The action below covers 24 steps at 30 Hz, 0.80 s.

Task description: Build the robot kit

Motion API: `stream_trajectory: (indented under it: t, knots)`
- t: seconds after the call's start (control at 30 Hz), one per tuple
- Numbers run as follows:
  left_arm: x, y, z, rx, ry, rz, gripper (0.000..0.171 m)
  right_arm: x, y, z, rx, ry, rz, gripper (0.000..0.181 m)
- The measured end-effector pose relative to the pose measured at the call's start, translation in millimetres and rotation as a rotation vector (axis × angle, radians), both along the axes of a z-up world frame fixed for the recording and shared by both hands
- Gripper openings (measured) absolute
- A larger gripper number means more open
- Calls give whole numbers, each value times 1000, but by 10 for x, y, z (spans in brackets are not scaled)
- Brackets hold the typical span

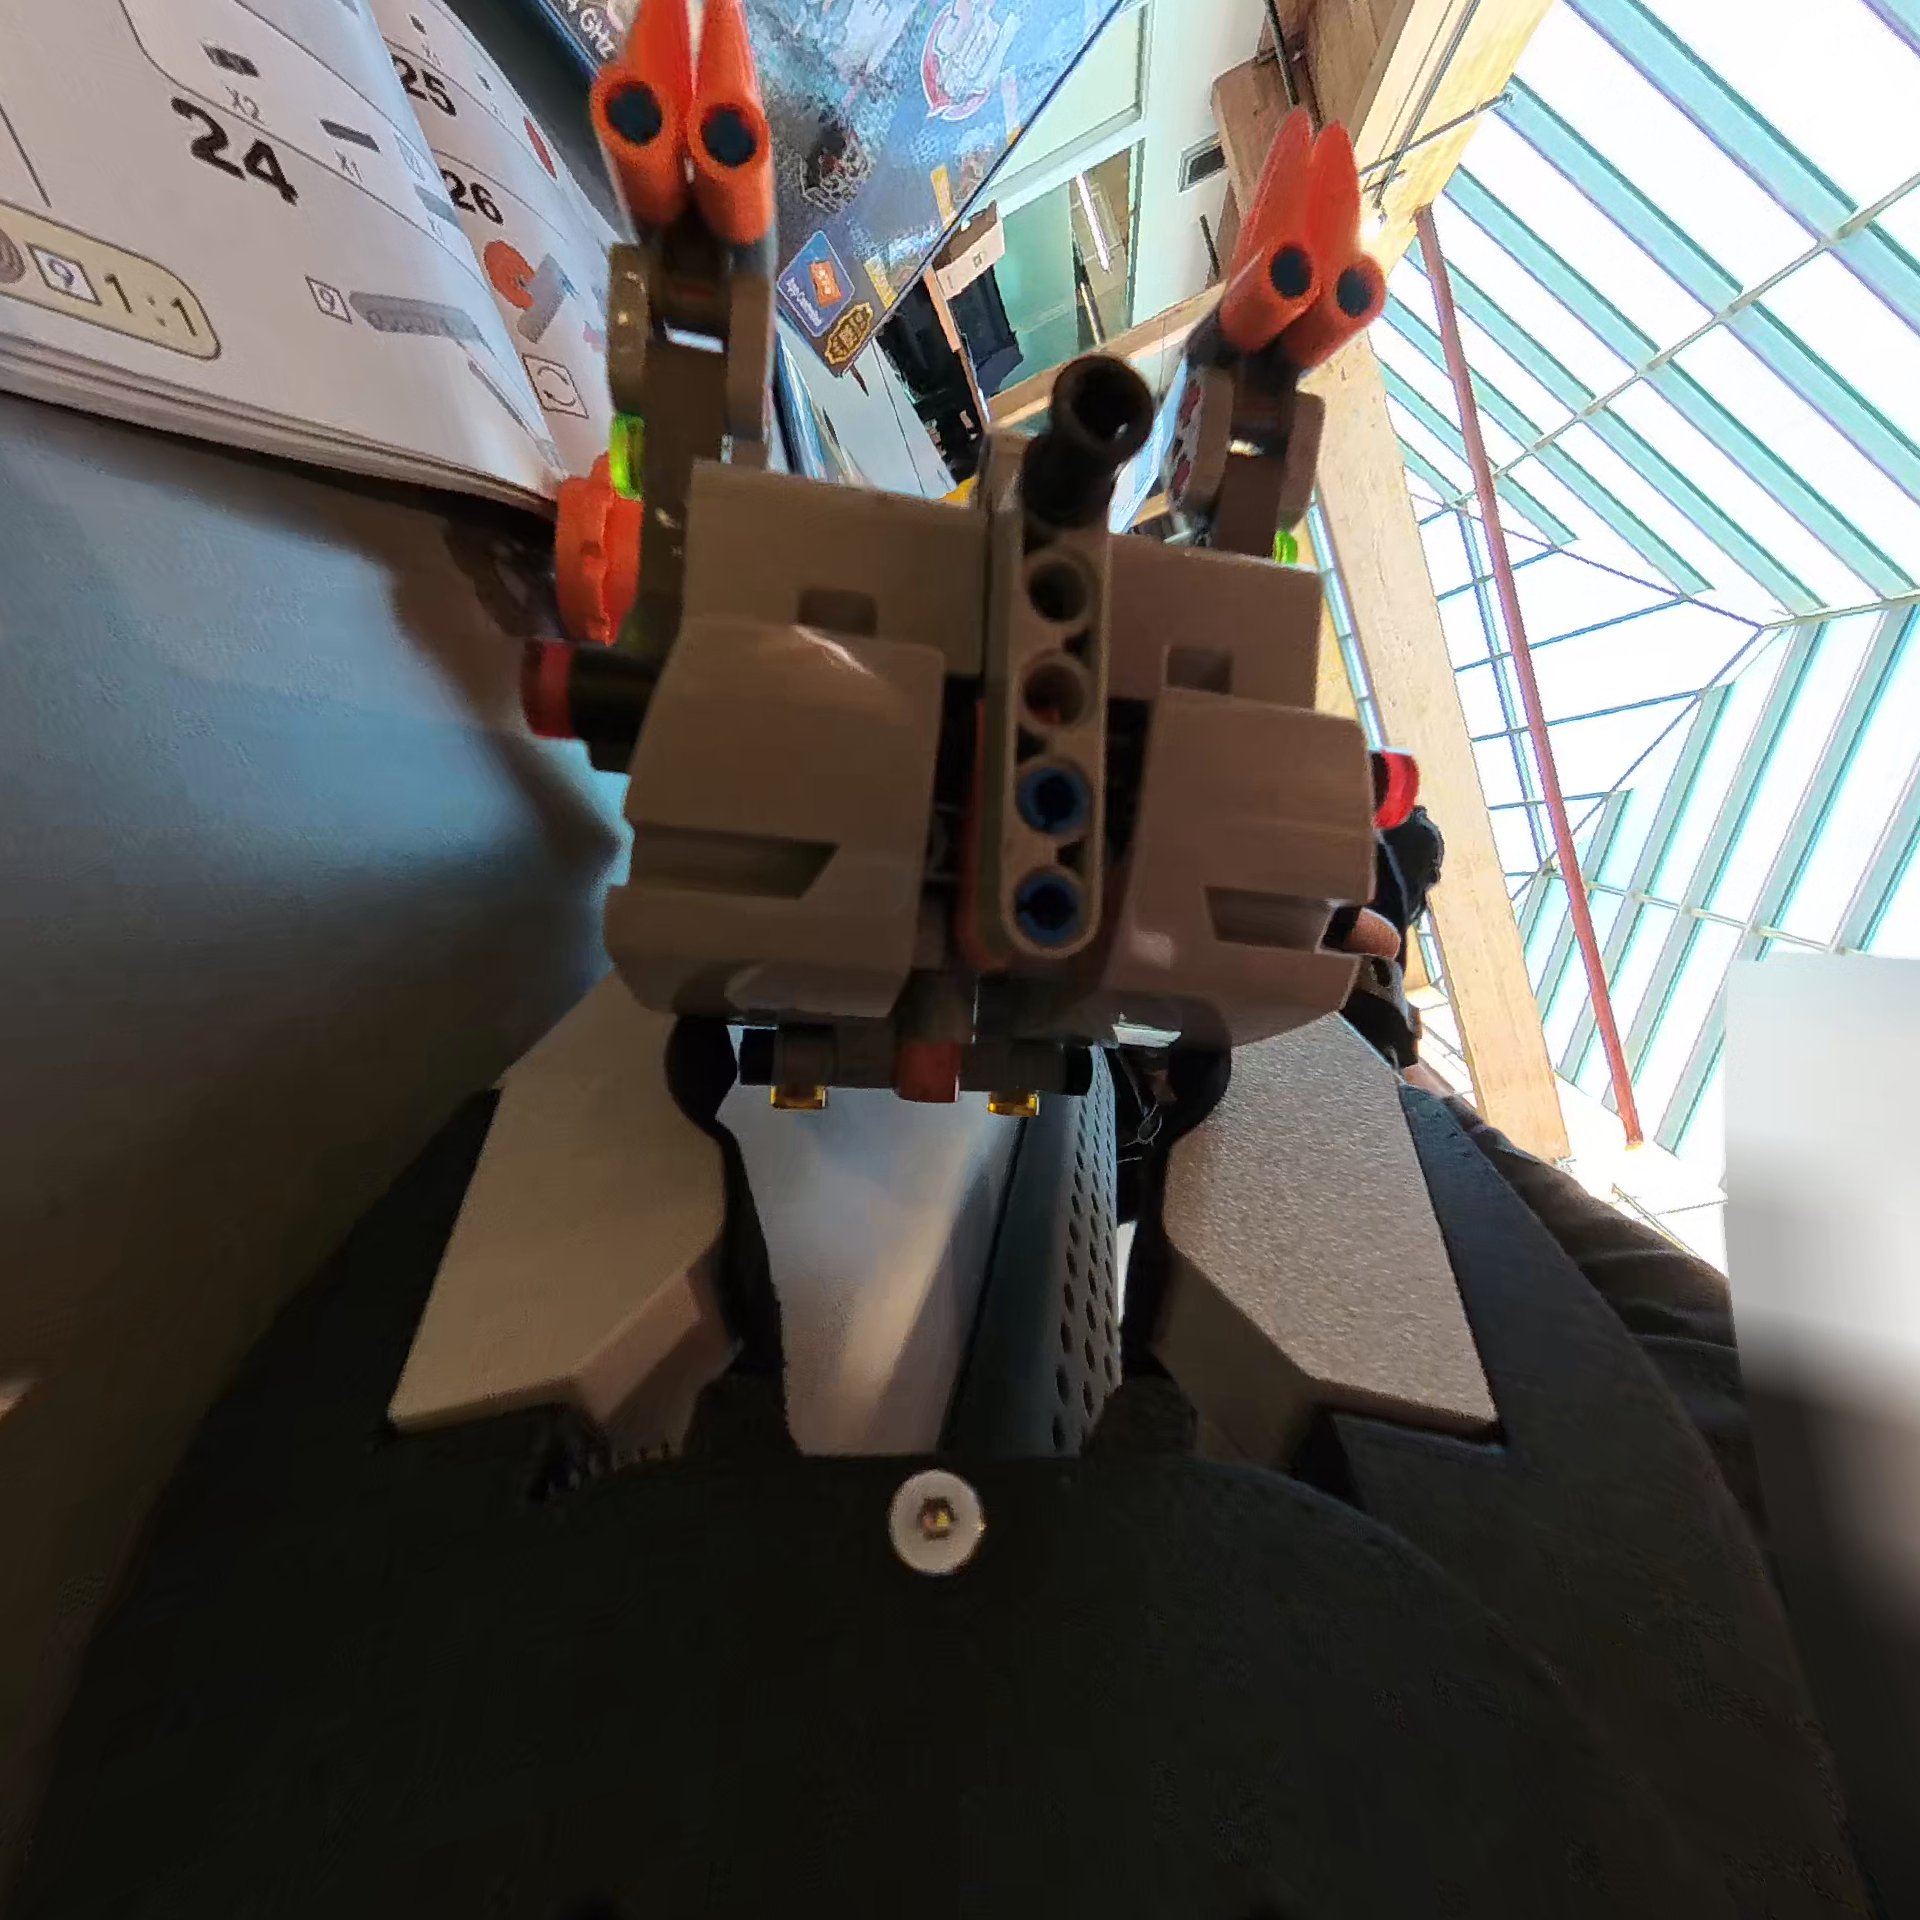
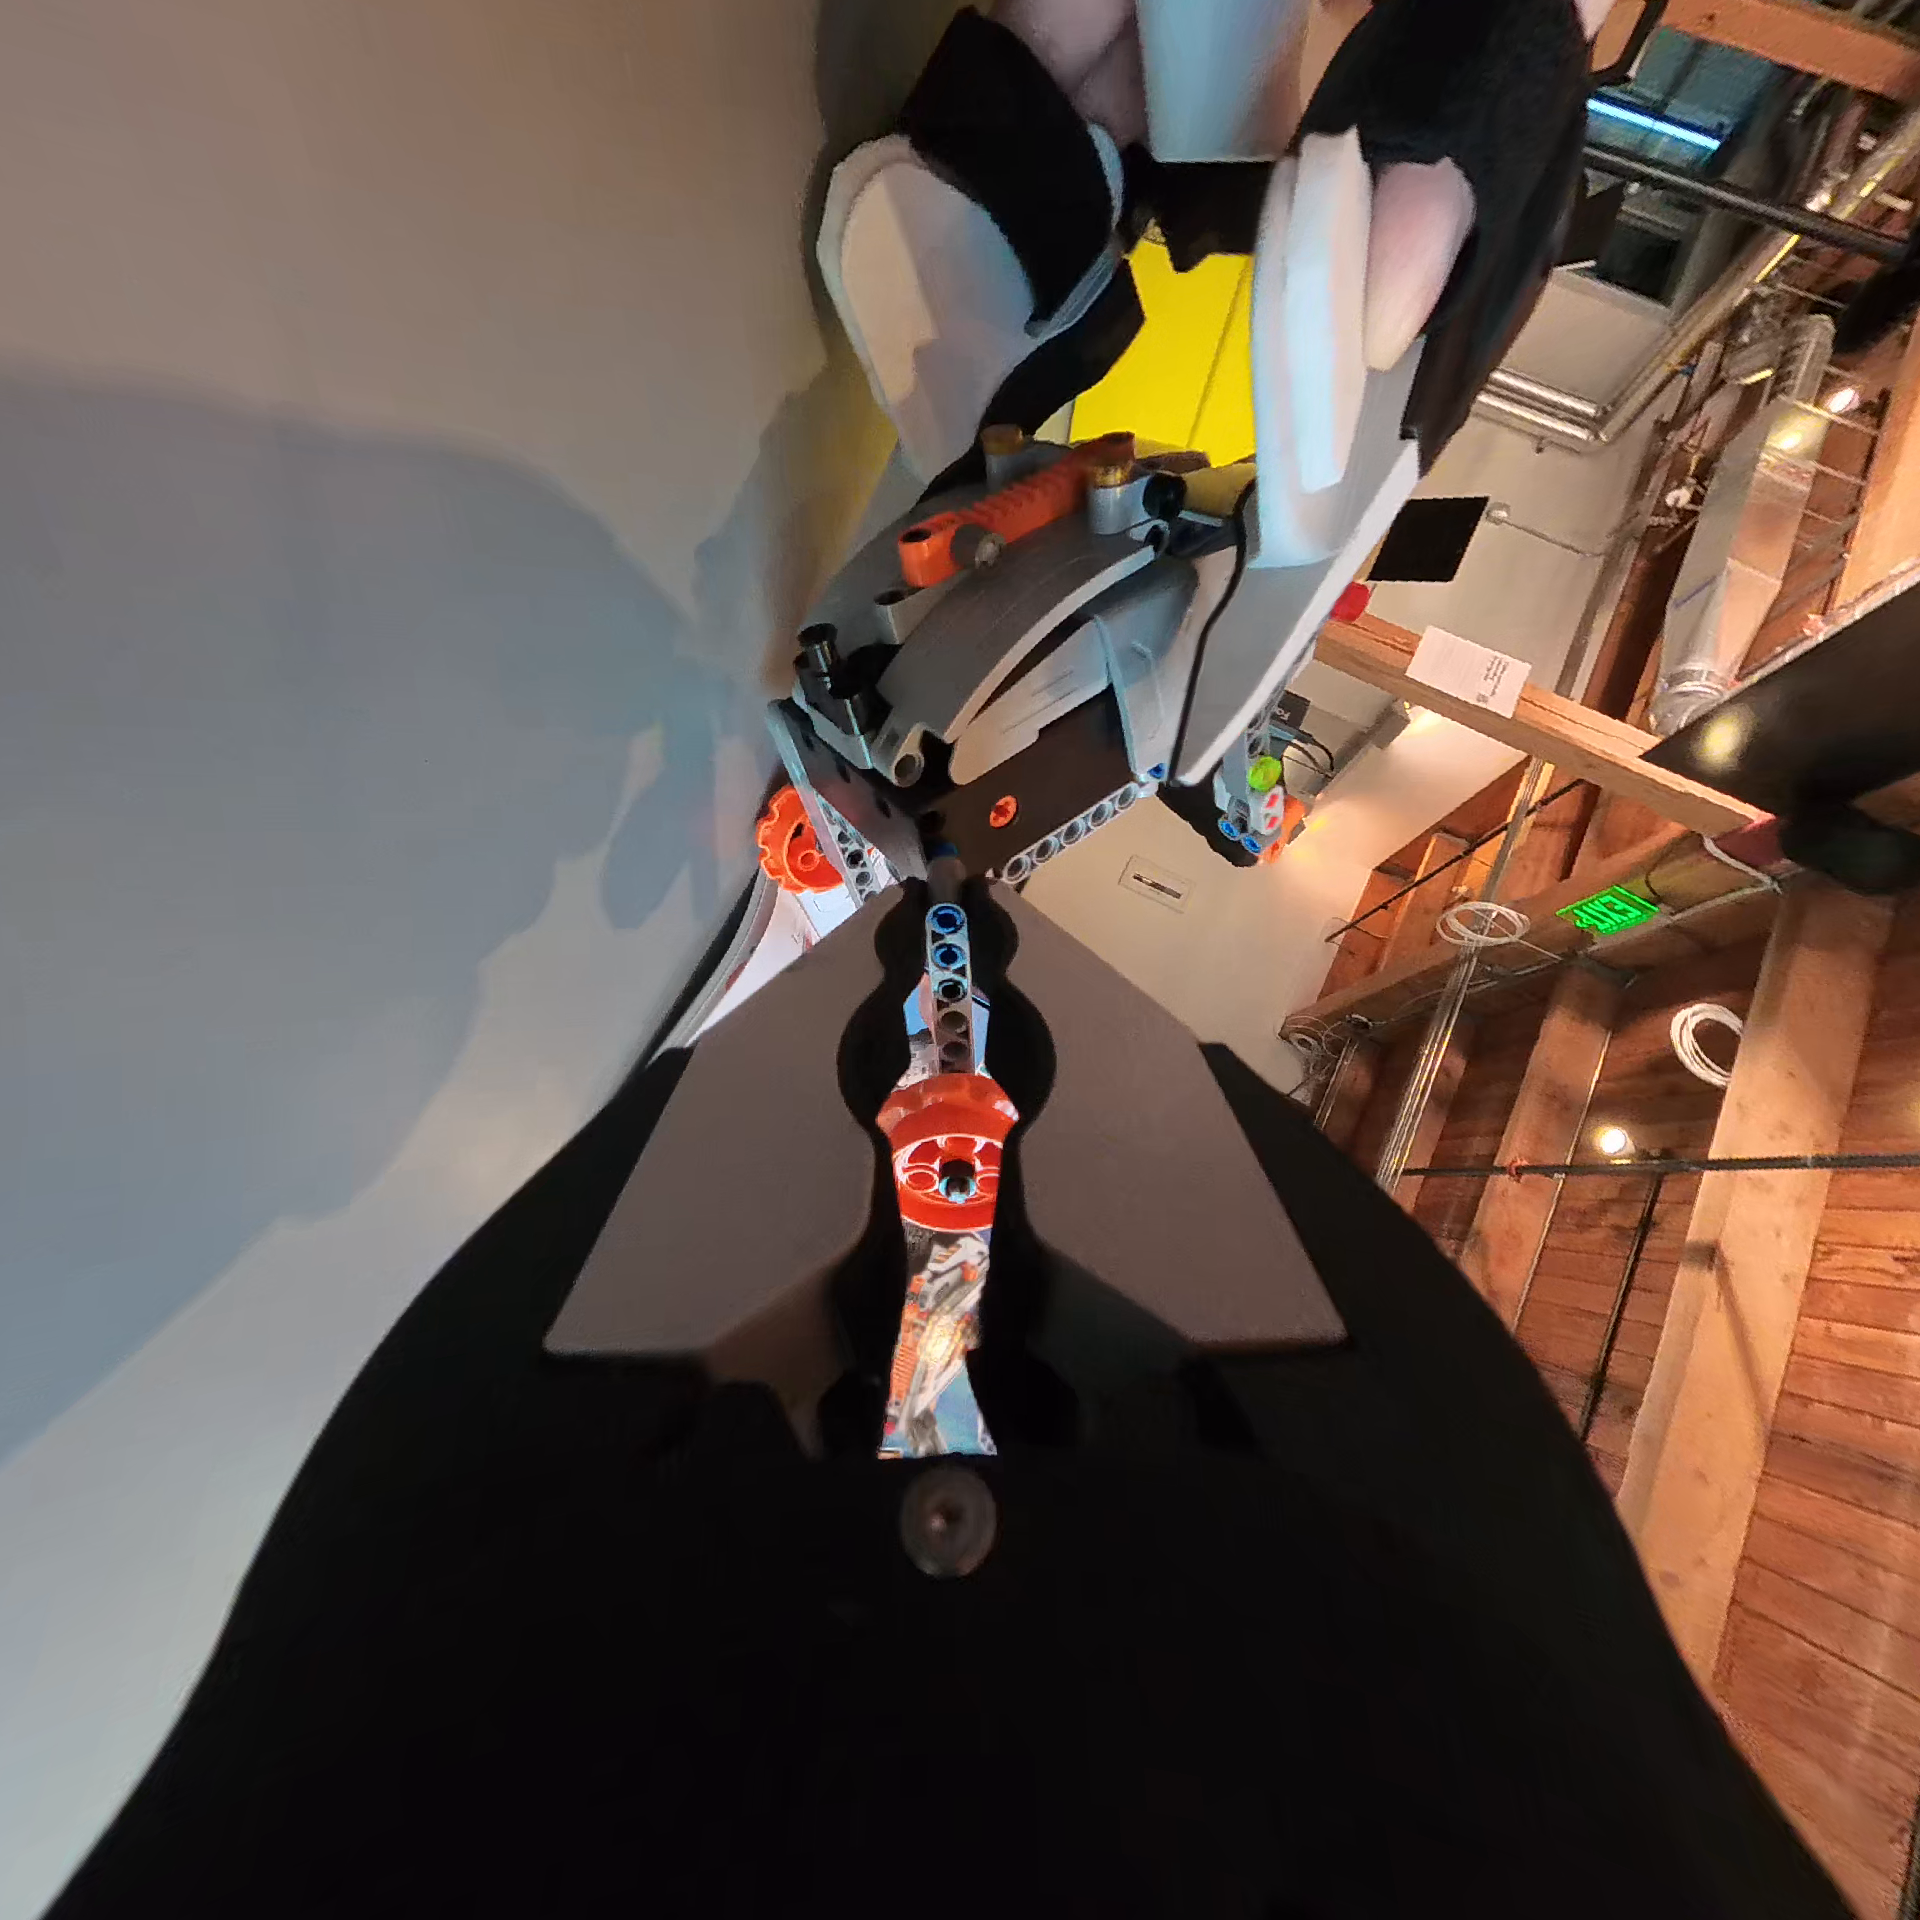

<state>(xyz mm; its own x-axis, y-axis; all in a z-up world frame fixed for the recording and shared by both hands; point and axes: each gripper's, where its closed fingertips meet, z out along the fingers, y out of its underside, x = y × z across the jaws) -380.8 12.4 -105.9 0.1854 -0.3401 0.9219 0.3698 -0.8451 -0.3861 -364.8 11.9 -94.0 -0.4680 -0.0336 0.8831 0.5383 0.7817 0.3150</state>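
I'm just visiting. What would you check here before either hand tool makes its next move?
1. Left gripper fingers clamp the grey brick model: ok.
2. Right gripper shut on the thin holed beam: ok.
3. Beam tip reaches the model; fully seated: cannot tell.
4. Orange wheel sits between the right fingers, behind their tips: ok.
5. Instruction booklet lies open beside the model: ok.

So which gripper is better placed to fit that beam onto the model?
Right. The right gripper is shut on the beam, its end at the model; the left gripper holds the model.
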Motion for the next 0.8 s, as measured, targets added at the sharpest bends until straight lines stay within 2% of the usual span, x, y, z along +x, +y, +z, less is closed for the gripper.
stream_trajectory:
  t: [0.13, 0.47, 0.7, 0.8]
  knots:
    - [-5, 13, 17, -9, -51, 13, 85, -4, 5, 20, -15, 48, 4, 7]
    - [-32, 78, 67, -25, -138, 35, 90, -7, 52, 12, 6, 44, 22, 6]
    - [16, 89, 25, 5, -57, 23, 87, 36, 56, -27, 39, 16, 47, 6]
    - [22, 81, 34, -12, -83, 11, 86, 39, 73, 0, 89, -1, 81, 6]
